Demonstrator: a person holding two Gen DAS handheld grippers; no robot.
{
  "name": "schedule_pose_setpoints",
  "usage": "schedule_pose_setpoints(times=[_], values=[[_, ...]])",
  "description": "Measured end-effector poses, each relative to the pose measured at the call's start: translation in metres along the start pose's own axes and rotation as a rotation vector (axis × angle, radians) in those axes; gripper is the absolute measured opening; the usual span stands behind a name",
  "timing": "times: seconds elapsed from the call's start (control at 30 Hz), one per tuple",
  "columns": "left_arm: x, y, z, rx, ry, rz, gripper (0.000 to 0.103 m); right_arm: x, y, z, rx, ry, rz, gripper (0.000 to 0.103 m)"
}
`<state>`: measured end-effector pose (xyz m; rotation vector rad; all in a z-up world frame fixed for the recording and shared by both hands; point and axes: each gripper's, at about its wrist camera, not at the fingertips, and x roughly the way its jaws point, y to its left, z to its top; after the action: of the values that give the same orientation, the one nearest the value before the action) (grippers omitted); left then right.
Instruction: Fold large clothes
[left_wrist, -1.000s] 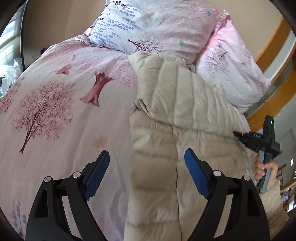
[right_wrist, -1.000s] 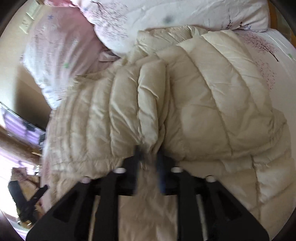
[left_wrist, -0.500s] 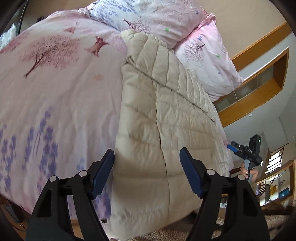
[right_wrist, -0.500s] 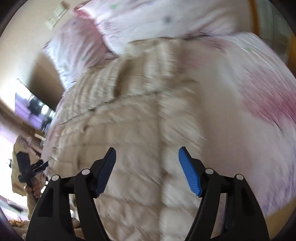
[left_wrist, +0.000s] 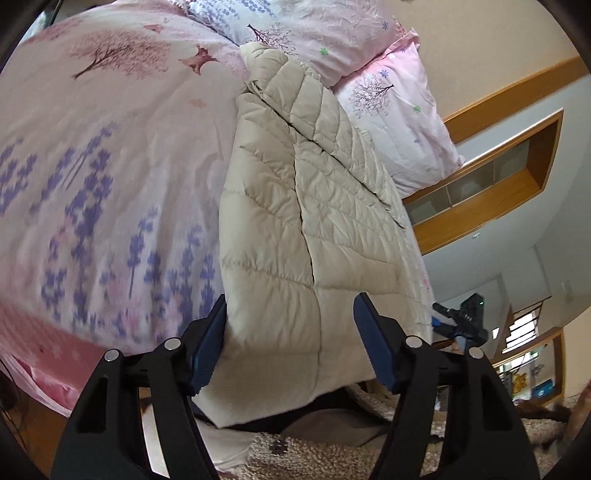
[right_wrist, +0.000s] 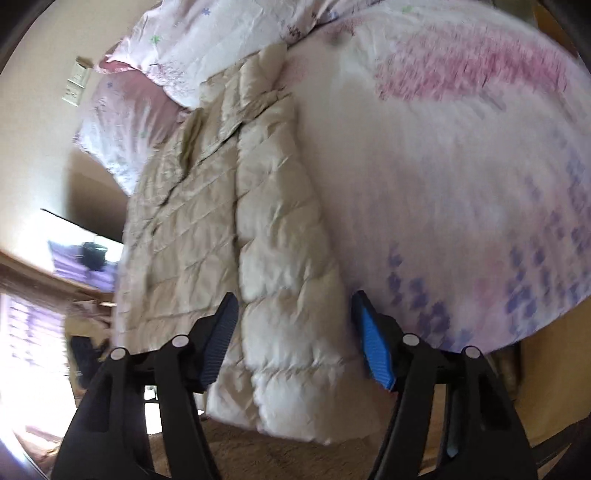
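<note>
A beige quilted down jacket (left_wrist: 314, 221) lies lengthwise on the bed, folded in along a middle seam, its hem hanging over the near bed edge. It also shows in the right wrist view (right_wrist: 266, 229). My left gripper (left_wrist: 291, 343) is open, its blue pads on either side of the hem, holding nothing. My right gripper (right_wrist: 295, 339) is open over the hem end, holding nothing. The right gripper also shows in the left wrist view (left_wrist: 461, 321), beyond the jacket's right edge.
The bed has a pink floral duvet (left_wrist: 110, 166) and two pillows (left_wrist: 399, 110) at its head. A wooden shelf niche (left_wrist: 498, 192) is in the wall on the right. A shaggy rug (left_wrist: 314, 454) lies on the floor below the bed edge.
Both grippers pulled back from the jacket's middle to its hem at the bed edge. The right gripper, shut on jacket fabric a second ago, let go and now stands open.
</note>
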<state>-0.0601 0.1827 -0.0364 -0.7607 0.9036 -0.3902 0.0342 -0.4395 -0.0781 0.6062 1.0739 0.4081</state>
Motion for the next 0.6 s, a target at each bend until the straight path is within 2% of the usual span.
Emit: schedule_pose_setpoints(times=[0.03,0.17,0.3,0.43,0.6], values=[[-0.002,0.000,-0.002,-0.005,0.000,-0.003,0.068,0.002,-0.002,-0.003,0.005,0.025,0.045,0.062],[-0.008,0.000,-0.014,-0.016,0.009,-0.011,0.068,0.005,0.002,-0.014,-0.004,0.078,0.110,0.062],[-0.004,0.003,-0.026,-0.026,0.047,0.009,0.068,0.001,0.004,-0.026,-0.016,0.113,0.128,0.064],[0.004,0.010,-0.033,-0.054,0.058,-0.020,0.068,0.004,0.003,-0.037,-0.021,0.161,0.120,0.064],[0.014,0.019,-0.036,-0.089,0.073,-0.033,0.065,0.015,-0.002,-0.043,-0.004,0.188,0.173,0.064]])
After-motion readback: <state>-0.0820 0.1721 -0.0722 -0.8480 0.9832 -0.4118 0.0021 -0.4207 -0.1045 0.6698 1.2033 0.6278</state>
